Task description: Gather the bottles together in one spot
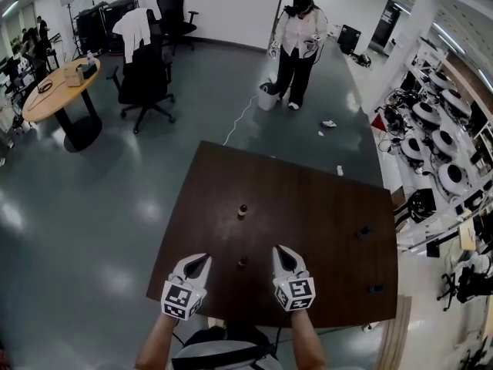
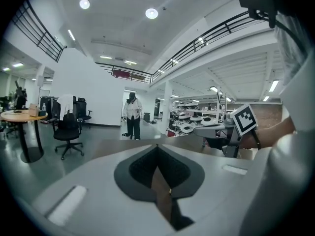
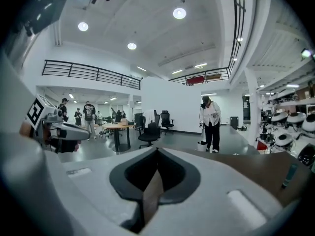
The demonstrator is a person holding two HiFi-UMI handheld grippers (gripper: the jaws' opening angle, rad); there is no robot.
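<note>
Four small bottles on one dark brown table (image 1: 308, 199).

1. Far bottle (image 1: 243, 210): tiny and brownish, darker at the top and pale at the foot. It stands upright with its long axis vertical, left of the table's middle and well clear of every edge.

2. Near bottle (image 1: 242, 261): about the same size but a darker brown. It is seen almost from above, so its long axis appears vertical. It sits close to the near edge, between the two grippers and touching neither, in line with the far bottle.

3. Dark bottle (image 1: 362, 231): slim and blackish-blue, toward the right edge. Its long axis slants up to the right in the head view. It is too small to tell whether it is upright or lying.

4. Corner bottle (image 1: 376, 288): the same dark colour, near the front right corner and just short of the right edge. Which way it lies is unclear.

Open room: a broad bare stretch of table top separates the brown pair from the dark pair, and the far half of the table is bare to its edge.

Left gripper (image 1: 205, 258): it is over the near edge and points across the table. Its jaws are closed tip to tip with nothing between them.

Right gripper (image 1: 279, 249): it is level with the left one and well apart from it. Its jaws are likewise pressed together and empty.

Beyond the far edge is grey floor, where a person in a white top (image 1: 300, 37) stands beside a white bucket (image 1: 266, 97), both well apart from the table.
</note>
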